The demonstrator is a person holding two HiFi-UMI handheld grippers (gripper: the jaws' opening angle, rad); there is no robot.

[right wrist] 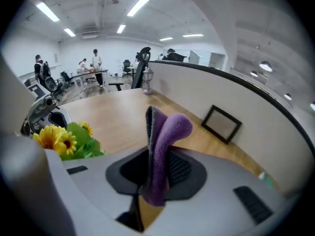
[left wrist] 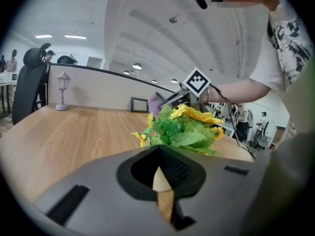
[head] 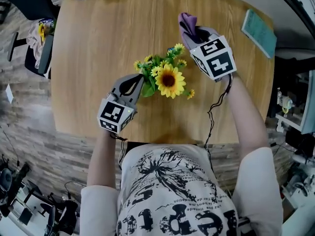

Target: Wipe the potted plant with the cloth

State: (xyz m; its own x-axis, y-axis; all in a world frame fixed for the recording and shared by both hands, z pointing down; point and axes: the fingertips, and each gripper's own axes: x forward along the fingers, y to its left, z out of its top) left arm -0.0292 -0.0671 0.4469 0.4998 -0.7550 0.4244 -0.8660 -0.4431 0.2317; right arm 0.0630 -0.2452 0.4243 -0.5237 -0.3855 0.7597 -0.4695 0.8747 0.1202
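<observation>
The potted plant (head: 167, 78), a bunch of yellow flowers and green leaves with one big sunflower, stands mid-table; its pot is hidden under the blooms. My left gripper (head: 141, 82) is shut, its tips against the leaves on the plant's left side (left wrist: 184, 129). Whether a leaf is pinched does not show. My right gripper (head: 193, 32) is raised beyond the plant to its right, shut on a purple cloth (head: 187, 22). The cloth (right wrist: 165, 134) stands up folded from between the jaws. From there the plant (right wrist: 64, 141) shows low on the left.
A teal notebook (head: 259, 32) lies at the table's far right. A small picture frame (right wrist: 221, 123) and a lantern ornament (left wrist: 62, 90) stand along the far edge by a partition wall. A chair (head: 42, 48) stands left of the table. The person's torso is at the near edge.
</observation>
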